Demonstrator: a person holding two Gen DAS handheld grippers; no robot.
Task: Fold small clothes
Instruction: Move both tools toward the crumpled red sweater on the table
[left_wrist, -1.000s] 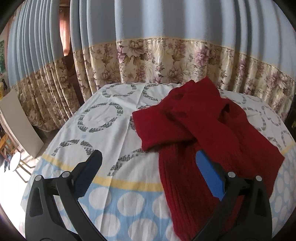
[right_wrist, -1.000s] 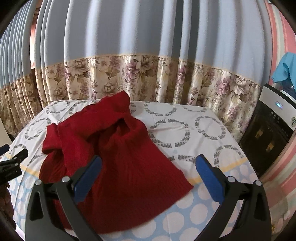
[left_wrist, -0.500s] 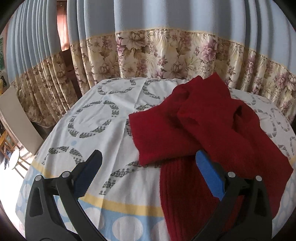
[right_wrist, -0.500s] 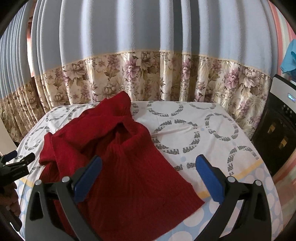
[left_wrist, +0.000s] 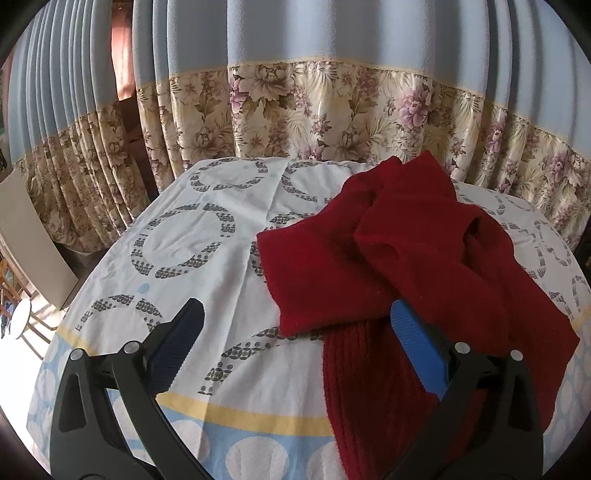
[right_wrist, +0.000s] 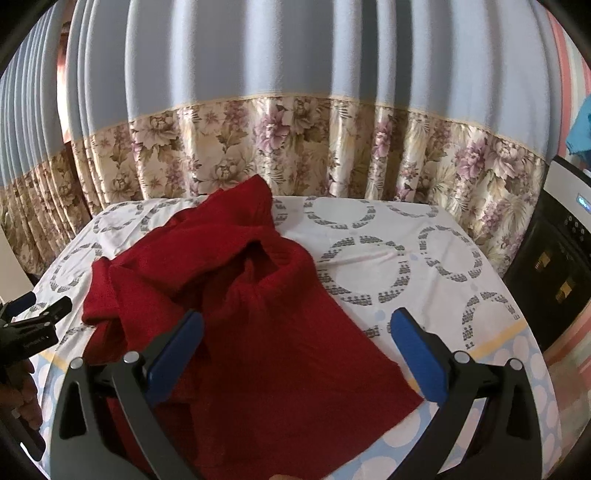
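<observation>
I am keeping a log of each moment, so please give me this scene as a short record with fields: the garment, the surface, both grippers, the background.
garment: red knit sweater, crumpled, one sleeve lying out to the left, not yet folded
surface: table under a cloth with grey rings, sweater resting on it
left gripper: jaws wide apart, holding nothing, above the sleeve end
right gripper: jaws wide apart, holding nothing, above the sweater's body
background: blue curtain with floral band; dark appliance at far right
</observation>
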